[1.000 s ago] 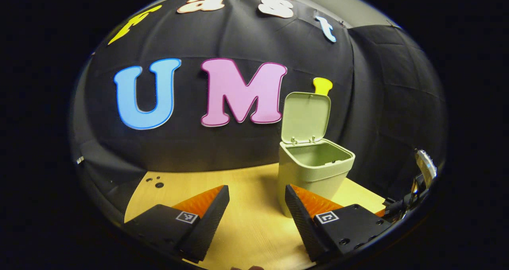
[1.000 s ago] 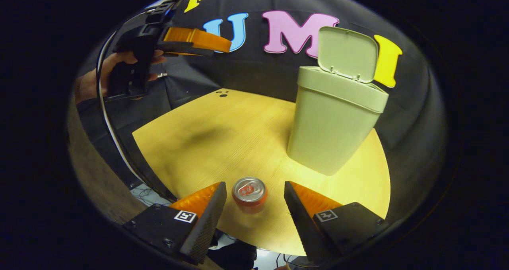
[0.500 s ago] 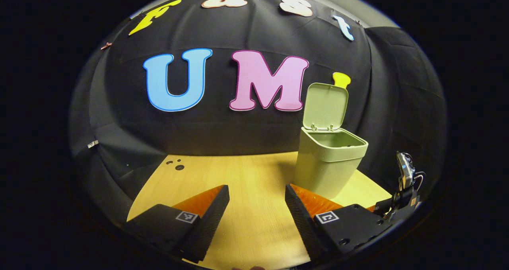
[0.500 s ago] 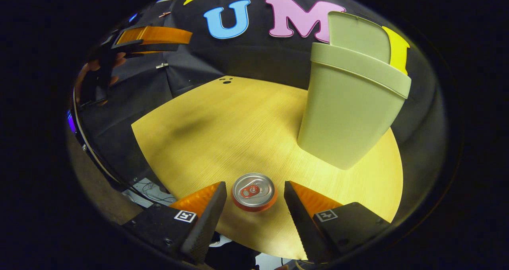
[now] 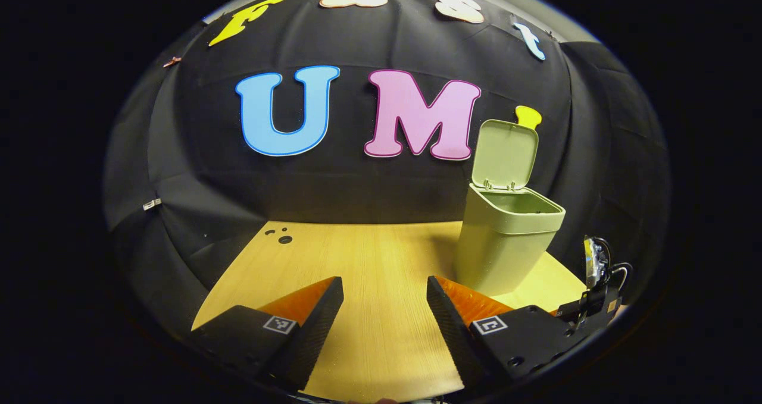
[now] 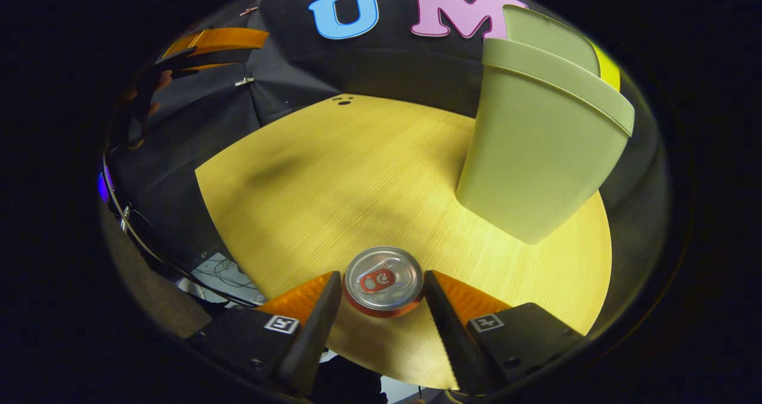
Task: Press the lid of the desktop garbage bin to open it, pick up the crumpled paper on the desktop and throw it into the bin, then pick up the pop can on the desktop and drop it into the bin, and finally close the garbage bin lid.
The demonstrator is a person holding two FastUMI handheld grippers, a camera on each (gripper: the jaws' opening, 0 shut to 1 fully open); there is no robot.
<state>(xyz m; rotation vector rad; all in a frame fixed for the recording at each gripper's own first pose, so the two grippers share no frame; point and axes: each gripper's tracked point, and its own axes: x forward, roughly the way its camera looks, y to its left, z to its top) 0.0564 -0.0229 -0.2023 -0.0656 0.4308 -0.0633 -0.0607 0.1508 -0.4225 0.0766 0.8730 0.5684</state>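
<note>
The red pop can (image 6: 384, 280) stands upright on the wooden table (image 6: 357, 178), seen from above. My right gripper (image 6: 383, 300) straddles it, both fingers touching its sides. The pale green bin (image 6: 536, 148) stands just beyond on the right, lid raised. In the left gripper view the bin (image 5: 506, 243) stands at the right, its lid (image 5: 505, 154) upright and the inside in shadow. My left gripper (image 5: 384, 309) hangs open above the table, holding nothing. It also shows as the left gripper (image 6: 208, 41) high at the left, held by a hand (image 6: 140, 94).
The table's near edge (image 6: 238, 273) drops to cables and floor just behind the can. Small dark holes (image 5: 281, 236) mark the table's far left corner. Black cloth walls close in behind and beside the bin. The right gripper's body (image 5: 598, 285) shows at the far right.
My right gripper has come down around the can and its fingers have drawn in slightly against it. My left gripper has pulled back and left, away from the bin.
</note>
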